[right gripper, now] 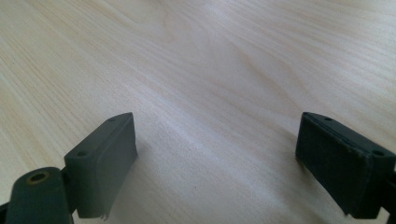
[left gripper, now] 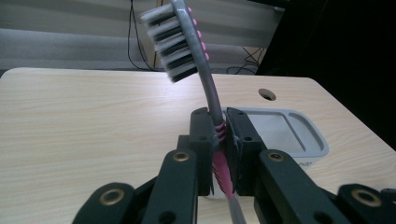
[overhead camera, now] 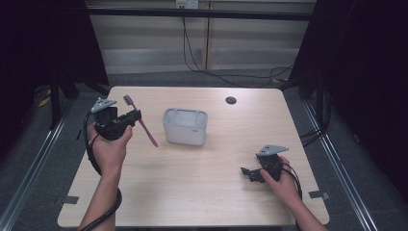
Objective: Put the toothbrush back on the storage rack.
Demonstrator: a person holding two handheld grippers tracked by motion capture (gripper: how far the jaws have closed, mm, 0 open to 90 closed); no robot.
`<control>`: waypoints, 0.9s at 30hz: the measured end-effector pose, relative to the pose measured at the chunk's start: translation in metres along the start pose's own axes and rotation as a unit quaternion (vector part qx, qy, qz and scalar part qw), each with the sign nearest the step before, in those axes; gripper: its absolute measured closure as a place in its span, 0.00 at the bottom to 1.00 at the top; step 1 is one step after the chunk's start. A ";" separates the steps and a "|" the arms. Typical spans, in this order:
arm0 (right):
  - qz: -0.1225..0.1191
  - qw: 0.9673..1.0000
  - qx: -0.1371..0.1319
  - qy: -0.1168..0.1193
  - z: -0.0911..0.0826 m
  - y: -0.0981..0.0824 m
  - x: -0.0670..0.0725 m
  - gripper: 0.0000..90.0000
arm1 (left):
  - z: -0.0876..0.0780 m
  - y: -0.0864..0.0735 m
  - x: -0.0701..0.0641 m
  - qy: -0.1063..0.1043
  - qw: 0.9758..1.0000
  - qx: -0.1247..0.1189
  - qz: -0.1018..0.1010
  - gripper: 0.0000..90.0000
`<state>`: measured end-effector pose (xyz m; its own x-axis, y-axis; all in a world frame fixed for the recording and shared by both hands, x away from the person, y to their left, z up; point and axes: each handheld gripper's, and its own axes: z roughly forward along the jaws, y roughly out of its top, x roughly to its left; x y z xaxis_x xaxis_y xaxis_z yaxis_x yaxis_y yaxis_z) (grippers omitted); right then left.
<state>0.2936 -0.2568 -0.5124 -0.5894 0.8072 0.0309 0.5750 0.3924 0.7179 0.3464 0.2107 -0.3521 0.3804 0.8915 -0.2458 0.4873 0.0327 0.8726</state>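
A grey and pink toothbrush (overhead camera: pixel 141 121) is held above the left part of the table, bristle head up and away, handle end slanting down toward the white holder. My left gripper (overhead camera: pixel 135 116) is shut on its pink grip section. In the left gripper view the toothbrush (left gripper: pixel 205 70) rises from between the closed jaws, bristles facing left. A white rectangular holder (overhead camera: pixel 185 126) with compartments stands at the table's middle, just right of the brush; the holder (left gripper: pixel 285 128) lies behind the jaws. My right gripper (overhead camera: pixel 246 173) rests low on the table at the right, open and holding nothing (right gripper: pixel 217 158).
The light wooden table (overhead camera: pixel 202 192) has a round cable hole (overhead camera: pixel 231 100) at the back. Cables run over the floor behind it, and dark curtains hang on both sides. Metal rails flank the table left and right.
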 end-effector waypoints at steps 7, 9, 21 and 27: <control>0.000 1.000 0.000 0.000 0.000 0.000 0.000 0.13 | 0.002 0.007 -0.005 -0.003 1.000 -0.009 0.006 0.91; -0.001 1.000 0.000 0.000 0.000 0.000 0.000 0.13 | 0.002 0.008 -0.006 -0.001 1.000 -0.013 0.009 0.91; 0.000 1.000 0.000 0.000 0.000 0.000 0.000 0.13 | 0.005 0.016 -0.011 -0.005 0.999 -0.035 0.009 0.91; 0.000 1.000 0.000 0.000 0.000 0.000 0.000 0.13 | 0.006 0.021 -0.012 -0.001 0.999 -0.037 0.011 0.91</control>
<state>0.2936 -0.2568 -0.5124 -0.5894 0.8072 0.0311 0.5751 0.3923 0.7179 0.3566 0.1983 -0.3338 0.3926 0.8912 -0.2272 0.4198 0.0462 0.9064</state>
